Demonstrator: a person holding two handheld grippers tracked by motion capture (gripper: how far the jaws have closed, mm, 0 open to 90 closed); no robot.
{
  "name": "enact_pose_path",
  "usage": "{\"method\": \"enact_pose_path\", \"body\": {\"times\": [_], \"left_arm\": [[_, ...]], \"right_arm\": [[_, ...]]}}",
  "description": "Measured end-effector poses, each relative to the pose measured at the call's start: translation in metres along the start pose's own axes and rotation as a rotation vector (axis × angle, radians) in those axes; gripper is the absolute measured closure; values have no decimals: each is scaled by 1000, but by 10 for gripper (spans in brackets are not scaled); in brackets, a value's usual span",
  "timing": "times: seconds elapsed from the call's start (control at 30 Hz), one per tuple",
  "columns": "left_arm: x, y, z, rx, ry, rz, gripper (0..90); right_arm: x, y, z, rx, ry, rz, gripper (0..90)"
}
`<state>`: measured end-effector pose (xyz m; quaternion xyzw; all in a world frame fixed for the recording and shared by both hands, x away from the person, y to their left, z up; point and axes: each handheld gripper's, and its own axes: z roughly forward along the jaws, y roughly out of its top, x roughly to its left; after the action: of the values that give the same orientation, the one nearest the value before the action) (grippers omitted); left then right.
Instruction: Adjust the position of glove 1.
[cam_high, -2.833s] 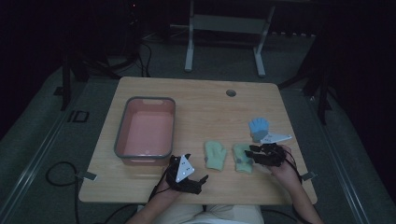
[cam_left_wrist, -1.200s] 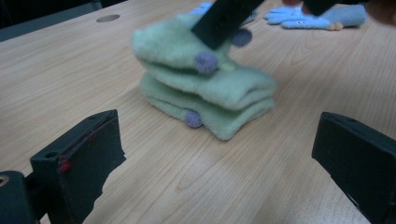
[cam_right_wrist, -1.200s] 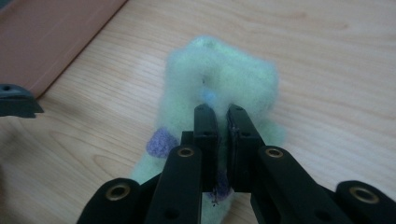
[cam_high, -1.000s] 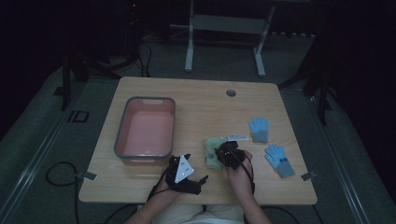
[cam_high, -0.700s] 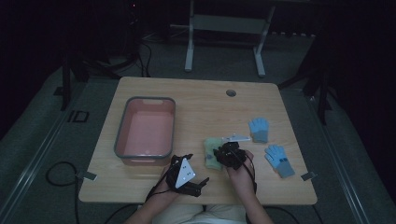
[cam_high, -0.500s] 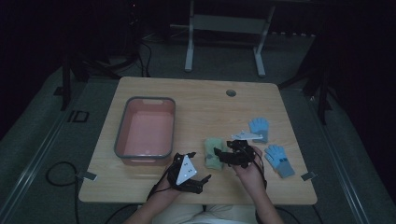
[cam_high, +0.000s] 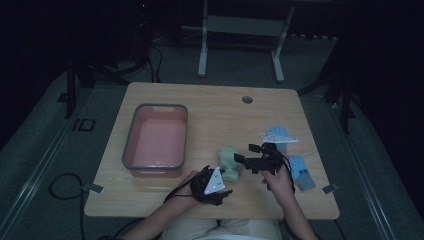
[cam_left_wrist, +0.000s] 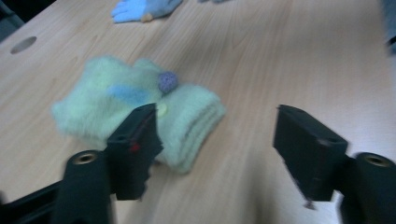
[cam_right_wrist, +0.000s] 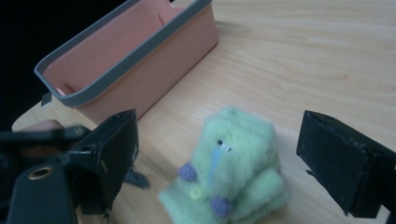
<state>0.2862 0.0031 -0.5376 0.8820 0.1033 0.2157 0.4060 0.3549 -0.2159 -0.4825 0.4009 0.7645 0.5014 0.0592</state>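
high view: folded green glove (cam_high: 230, 162) lay on the table (cam_high: 210, 107) near the front edge, just right of the pink bin (cam_high: 156, 141), between left gripper (cam_high: 220, 186) and right gripper (cam_high: 246, 161); blue gloves (cam_high: 289, 156) sat apart to the right. its long axis looked to run front to back here, roughly. left gripper view: the glove (cam_left_wrist: 140, 109) was fluffy, stacked in layers, soft and light by the look of it (would squash, not slip), best pinched across the thick folded edge so the layers stay together. the left jaws had just been closing but stood apart, one jaw at the glove's edge, nothing clamped. right gripper view: the glove (cam_right_wrist: 231, 163), with its buttons and small purple bobbles, lay ahead of the right jaws, which had just been opening, released and wide, holding nothing; the bin (cam_right_wrist: 135, 60) was beyond.
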Motion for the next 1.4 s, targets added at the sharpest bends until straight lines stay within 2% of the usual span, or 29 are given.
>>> {"method": "enact_pose_path", "body": {"times": [0.03, 0.1, 0.13, 0.17, 0.2, 0.3, 0.37, 0.5, 0.53, 0.57, 0.7, 0.77, 0.8, 0.87, 0.9, 0.97, 1.03, 1.13, 1.17, 1.2, 1.27, 1.3, 1.33, 1.37, 1.4], "left_arm": [[1, 2, 3, 10, -4, 21, 347], [2, 5, 10, 27, -5, 58, 370], [2, 5, 10, 27, -5, 58, 388], [2, 7, 15, 37, -10, 92, 388], [3, 8, 16, 39, -16, 100, 414], [5, 8, 21, 48, -28, 125, 445], [7, 7, 23, 56, -32, 136, 467], [13, 4, 27, 59, -35, 125, 503], [13, 4, 28, 58, -40, 123, 505], [13, 4, 28, 63, -38, 134, 508], [15, 1, 30, 68, -47, 162, 545], [16, -1, 31, 63, -50, 167, 570], [15, -1, 31, 65, -47, 186, 570], [14, 0, 31, 74, -23, 206, 605], [15, 0, 32, 73, -21, 199, 650], [16, 0, 33, 70, -20, 193, 686], [16, 0, 34, 67, -19, 193, 720], [17, 2, 34, 79, -17, 184, 777], [17, 2, 34, 79, -17, 184, 785], [16, 3, 34, 83, -7, 189, 797], [15, 1, 33, 68, -6, 215, 780], [15, 1, 33, 68, -6, 215, 741], [15, 0, 32, 64, -18, 212, 741], [15, 0, 30, 61, -37, 216, 691], [14, 0, 29, 72, -53, 243, 574]], "right_arm": [[-1, 4, 3, 3, -2, -36, 125], [-3, 9, 8, 17, 9, -67, 186], [-3, 9, 8, 17, 9, -67, 186], [-4, 11, 11, 25, -2, -84, 234], [-8, 15, 19, 47, -16, -112, 331], [-16, 18, 34, 84, -9, -100, 427], [-22, 15, 46, 116, -18, -100, 427], [-35, 5, 68, 198, -11, -59, 420], [-37, 2, 72, 219, -24, -56, 407], [-40, -2, 75, 241, -15, -45, 398], [-47, -10, 81, 276, 43, 8, 386], [-50, -12, 83, 282, 66, 29, 386], [-51, -13, 83, 282, 74, 38, 391], [-52, -15, 85, 279, 110, 58, 458], [-52, -15, 85, 280, 120, 60, 489], [-51, -15, 86, 287, 135, 75, 550], [-48, -14, 87, 293, 136, 59, 590], [-41, -12, 85, 292, 107, 14, 650], [-41, -12, 85, 292, 107, 14, 650], [-36, -10, 85, 283, 80, -16, 678], [-35, -10, 84, 282, 74, -24, 681], [-35, -10, 84, 282, 74, -24, 681], [-34, -10, 84, 281, 71, -26, 681], [-34, -10, 84, 280, 70, -30, 681], [-34, -10, 84, 281, 72, -27, 681]]}}
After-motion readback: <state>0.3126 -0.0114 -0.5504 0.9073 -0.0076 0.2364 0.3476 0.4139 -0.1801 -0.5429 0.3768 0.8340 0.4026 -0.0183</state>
